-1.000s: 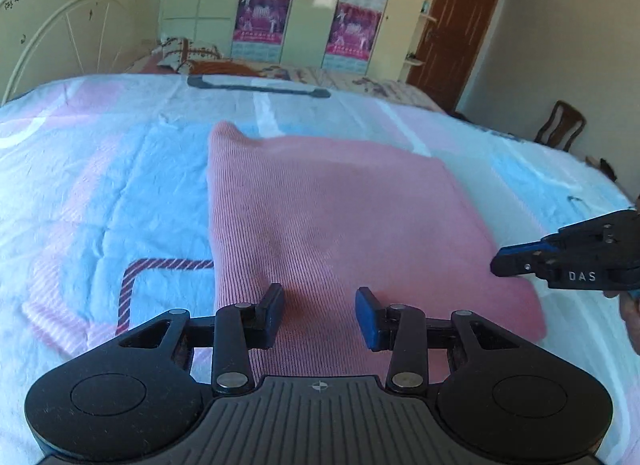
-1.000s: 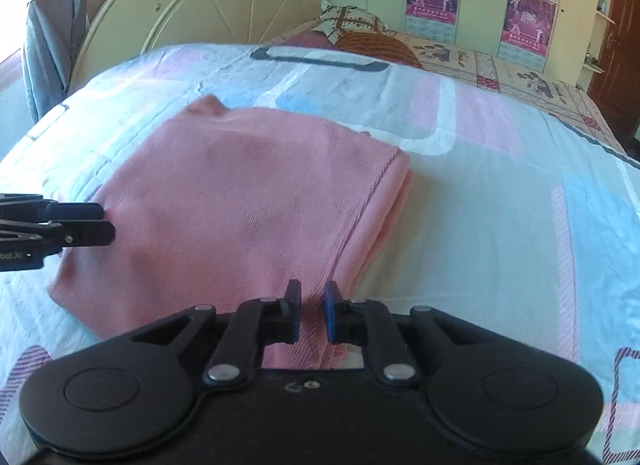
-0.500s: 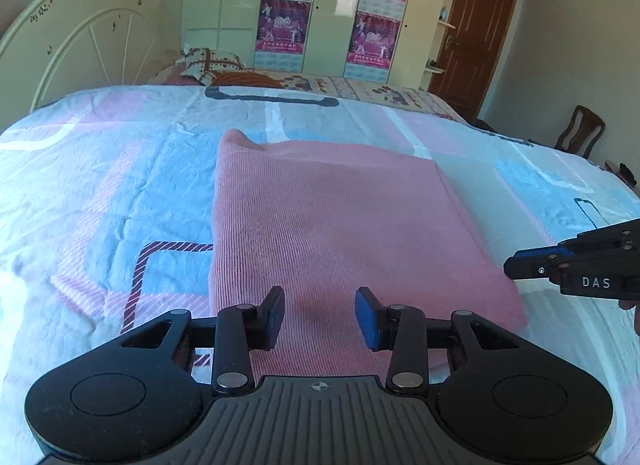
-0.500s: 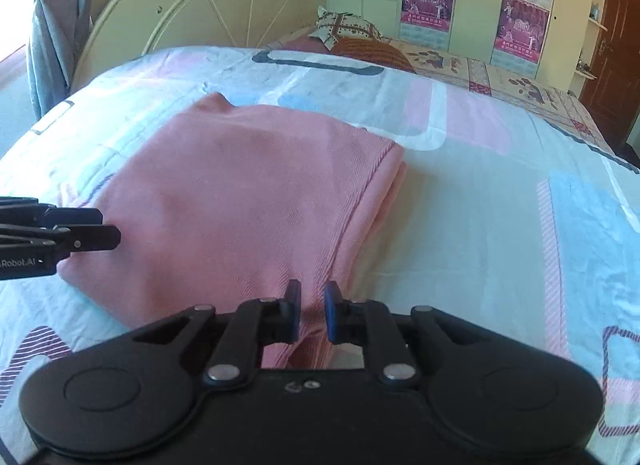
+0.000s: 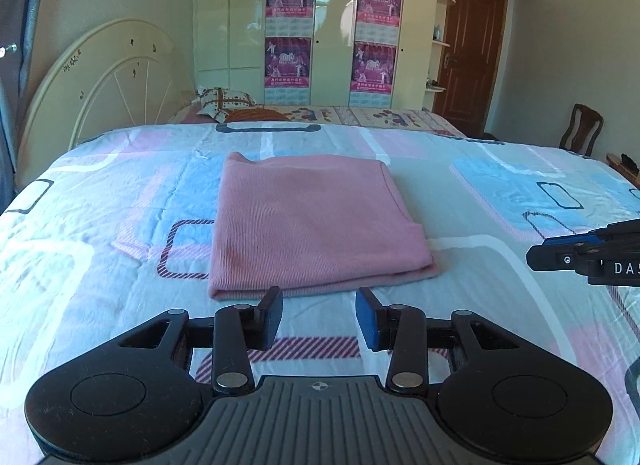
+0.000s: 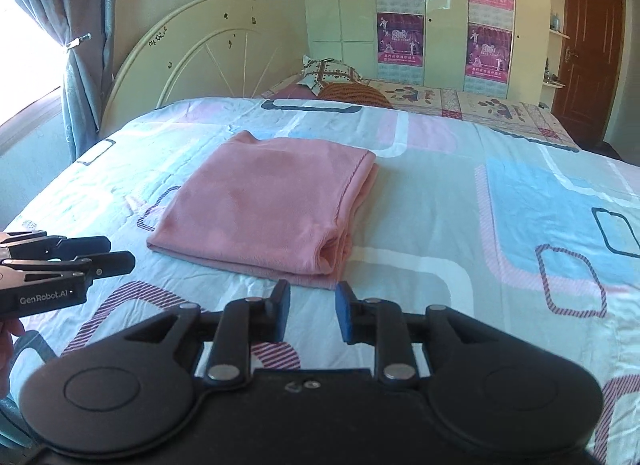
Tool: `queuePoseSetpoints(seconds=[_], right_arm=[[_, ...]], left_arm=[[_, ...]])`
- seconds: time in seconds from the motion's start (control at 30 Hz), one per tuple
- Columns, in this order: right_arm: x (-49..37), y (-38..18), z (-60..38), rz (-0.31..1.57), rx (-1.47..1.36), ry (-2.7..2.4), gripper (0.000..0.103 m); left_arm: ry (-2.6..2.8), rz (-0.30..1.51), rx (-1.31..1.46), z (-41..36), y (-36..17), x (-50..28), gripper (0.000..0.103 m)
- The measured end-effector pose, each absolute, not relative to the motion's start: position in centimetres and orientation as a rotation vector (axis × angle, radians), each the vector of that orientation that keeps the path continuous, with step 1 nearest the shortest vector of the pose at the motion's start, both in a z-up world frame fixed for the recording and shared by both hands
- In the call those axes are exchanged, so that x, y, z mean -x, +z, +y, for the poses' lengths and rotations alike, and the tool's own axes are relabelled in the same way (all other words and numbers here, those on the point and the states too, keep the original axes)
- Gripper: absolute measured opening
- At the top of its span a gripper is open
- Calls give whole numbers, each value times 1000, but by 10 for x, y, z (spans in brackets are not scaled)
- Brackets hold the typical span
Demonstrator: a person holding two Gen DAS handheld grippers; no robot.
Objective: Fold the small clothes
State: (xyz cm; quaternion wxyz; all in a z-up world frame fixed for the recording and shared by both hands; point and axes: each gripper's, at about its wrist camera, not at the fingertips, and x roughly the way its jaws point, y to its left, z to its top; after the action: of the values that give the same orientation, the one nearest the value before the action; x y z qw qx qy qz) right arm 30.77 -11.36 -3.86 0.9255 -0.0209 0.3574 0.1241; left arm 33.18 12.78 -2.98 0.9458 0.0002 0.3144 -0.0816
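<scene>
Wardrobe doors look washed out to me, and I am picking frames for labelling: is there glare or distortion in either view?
Left wrist view: bright reflections on the glossy wardrobe between the posters; fisheye bends the door and darkens the corners. Right wrist view: the same sheen on the wardrobe, the window blown out white; the pink cloth stays sharp and evenly lit.

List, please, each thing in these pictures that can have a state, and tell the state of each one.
pink garment: folded into a rectangle, lying flat on the bed, touched by neither gripper.
left gripper: jaws open, holding nothing, just short of the garment's near edge.
right gripper: jaws open, holding nothing, near the garment's near corner.
bedsheet: spread out, slightly wrinkled.
brown door: closed.
curtain: tied back.
</scene>
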Motion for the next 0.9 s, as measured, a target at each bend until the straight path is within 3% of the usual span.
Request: queuePoseSetpoints(seconds=[0.13,0.27,0.3,0.33,0.37,0.4,0.43,0.47,0.53,0.9], right_arm=[[-265,-29,-112,713,45,240,26],[-227,-17,-109,689,43,228,36],[-218,-15,-109,682,42,226,43],[-210,-13,-108,670,43,216,47],[-201,-11,-108,656,44,204,58],[-195,-9,-109,641,43,191,71],[-188,-7,-110,626,39,183,77],[-182,-5,-110,616,37,178,87],[-172,-3,-110,600,38,149,100],[-129,4,-113,563,17,52,102]], left_arm=[[-167,611,-1,130,-16,-281,40],[-160,582,-1,132,-1,-238,41],[-159,573,0,133,2,-228,41],[-156,563,2,133,6,-219,51],[-148,547,4,131,9,-209,75],[-135,519,0,131,13,-199,85],[-122,492,-6,130,17,-190,94],[-112,473,-13,129,21,-182,100],[-112,450,-23,127,27,-168,102],[-96,399,-33,118,53,-130,102]])
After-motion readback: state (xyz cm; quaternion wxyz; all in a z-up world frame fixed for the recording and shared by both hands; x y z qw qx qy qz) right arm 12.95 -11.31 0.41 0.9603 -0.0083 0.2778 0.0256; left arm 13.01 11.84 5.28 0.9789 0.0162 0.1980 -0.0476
